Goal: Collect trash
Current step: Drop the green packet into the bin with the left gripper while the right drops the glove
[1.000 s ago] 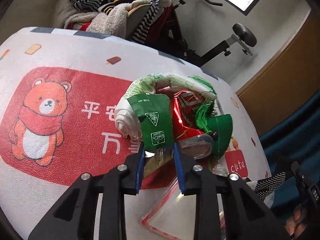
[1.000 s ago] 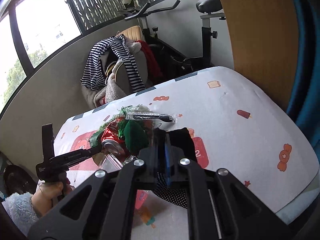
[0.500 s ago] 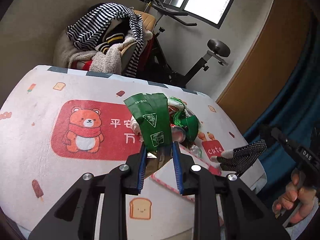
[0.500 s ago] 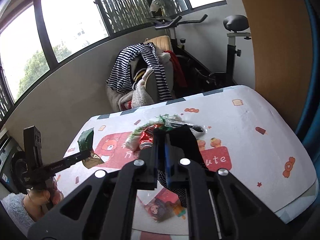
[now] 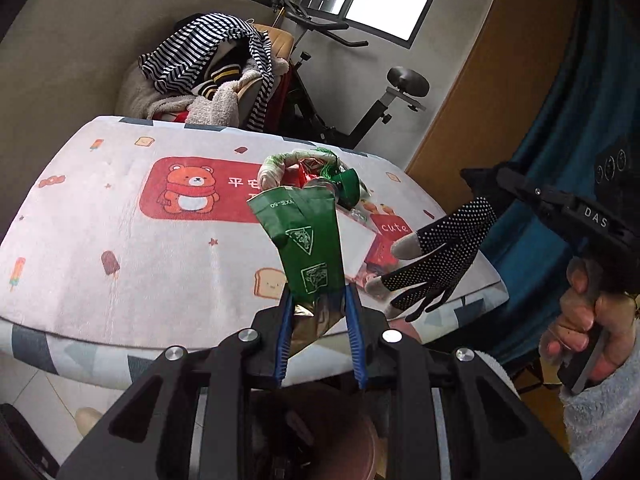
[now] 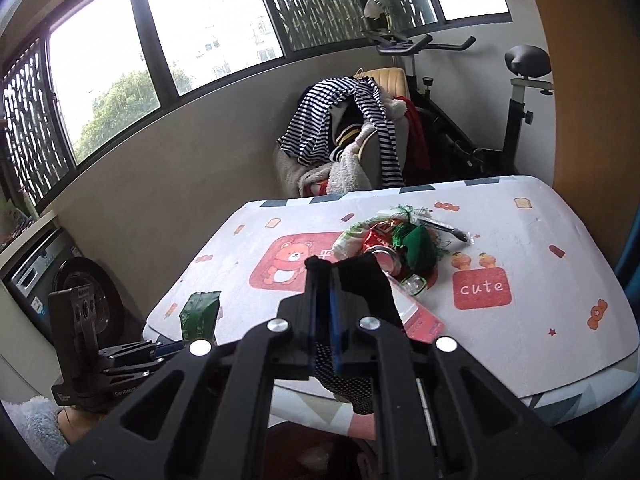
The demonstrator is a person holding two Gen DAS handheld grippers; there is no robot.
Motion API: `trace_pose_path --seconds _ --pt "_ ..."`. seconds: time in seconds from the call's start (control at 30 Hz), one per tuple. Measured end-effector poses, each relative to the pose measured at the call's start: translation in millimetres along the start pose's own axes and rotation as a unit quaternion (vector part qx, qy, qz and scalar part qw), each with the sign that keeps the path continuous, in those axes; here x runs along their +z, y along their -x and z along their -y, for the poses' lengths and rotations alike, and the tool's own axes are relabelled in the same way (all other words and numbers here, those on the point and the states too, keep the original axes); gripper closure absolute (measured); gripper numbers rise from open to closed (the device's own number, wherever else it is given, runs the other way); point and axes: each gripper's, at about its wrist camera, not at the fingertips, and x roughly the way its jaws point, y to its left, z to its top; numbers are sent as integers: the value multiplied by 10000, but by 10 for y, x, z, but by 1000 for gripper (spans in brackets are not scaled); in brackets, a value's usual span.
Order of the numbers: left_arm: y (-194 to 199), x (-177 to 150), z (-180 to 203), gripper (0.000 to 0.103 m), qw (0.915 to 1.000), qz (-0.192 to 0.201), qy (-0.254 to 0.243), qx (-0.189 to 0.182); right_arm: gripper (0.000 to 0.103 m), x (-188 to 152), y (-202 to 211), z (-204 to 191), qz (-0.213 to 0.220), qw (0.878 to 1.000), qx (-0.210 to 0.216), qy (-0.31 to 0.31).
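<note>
A green wrapper (image 5: pixel 306 248) with white printed marks stood upright, pinched at its crumpled lower end and lifted clear of the table. A black glove (image 5: pixel 436 256) with white dots hung in the air beside it. More trash (image 6: pixel 394 242), red, green and white, lay heaped mid-table.

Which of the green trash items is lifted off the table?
The flat green foil packet with white printed marks, clamped in the left gripper; the green pieces stay in the table pile.
</note>
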Motion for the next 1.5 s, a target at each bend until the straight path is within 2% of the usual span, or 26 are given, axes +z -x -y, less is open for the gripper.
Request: trace_pose_path --seconds 0.13,0.43,0.7,0.77,0.8,0.83,0.87,0.93,1.03,1.13,1.27,1.5 --pt "65 -260 15 78 9998 -208 -8 -27 94 -137 50 -160 -165 9997 131 159" --pt "28 -809 -19 78 9978 -669 14 18 93 -418 126 -302 -477 9981 141 367" --pt "-45 -1029 -52 75 9959 -905 68 31 93 -598 189 -306 -703 9965 165 422" --pt "-38 -1049 -69 57 9963 -851 99 21 94 -638 189 -315 -756 9960 186 440" --pt "-30 -1043 -79 40 9968 -795 118 37 93 -661 184 -318 -790 9956 197 454" --pt "-13 -1038 -84 31 9972 -735 123 60 93 -682 173 -325 -824 9953 204 462" --pt "6 -1029 -98 29 9976 -683 117 78 93 -710 159 -329 -867 9949 215 466" --pt "49 -985 -120 18 9980 -605 116 163 93 -751 125 -340 -948 9942 246 456" --pt "160 -940 -175 10 9984 -430 34 358 93 -832 48 -369 -1130 9921 308 455" --pt "270 -906 -207 8 9971 -267 -187 686 93 -930 -41 -415 -1342 9890 396 471" --pt "398 -885 -289 7 9951 -85 -285 945 93 -1085 -189 -481 -1659 9837 559 405" --pt "474 -967 -503 7 9934 16 32 1149 93 -1394 -518 -592 -2271 9708 720 295"
